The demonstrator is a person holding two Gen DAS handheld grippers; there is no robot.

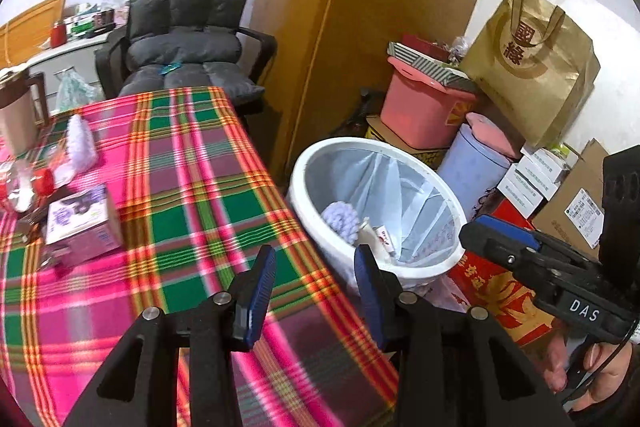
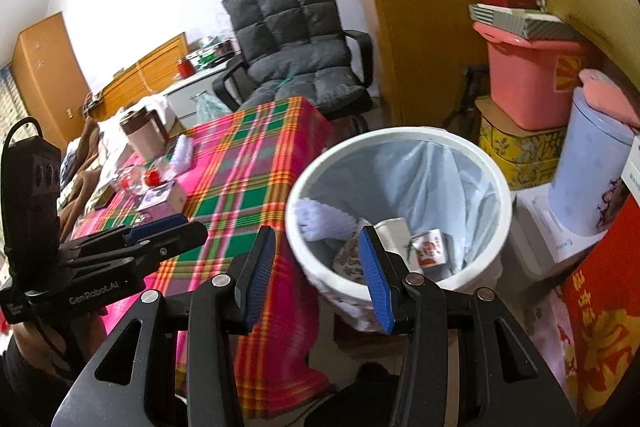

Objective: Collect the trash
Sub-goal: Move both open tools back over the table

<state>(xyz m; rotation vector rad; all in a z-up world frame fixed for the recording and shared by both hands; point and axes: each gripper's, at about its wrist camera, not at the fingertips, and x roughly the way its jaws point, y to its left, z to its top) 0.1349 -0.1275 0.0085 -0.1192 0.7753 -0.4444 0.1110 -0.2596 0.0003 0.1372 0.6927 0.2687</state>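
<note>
One white bin (image 2: 400, 163), one plaid table (image 1: 192, 187), one grey chair (image 1: 188, 39), two pink tubs (image 1: 424, 111).

The plaid worktop (image 1: 208, 187) is smearing into blur toward its near edge. The bin (image 2: 400, 147) is hiding its lower trash under the liner, and the red box (image 2: 604, 327) is running off the frame, print unreadable.
</note>
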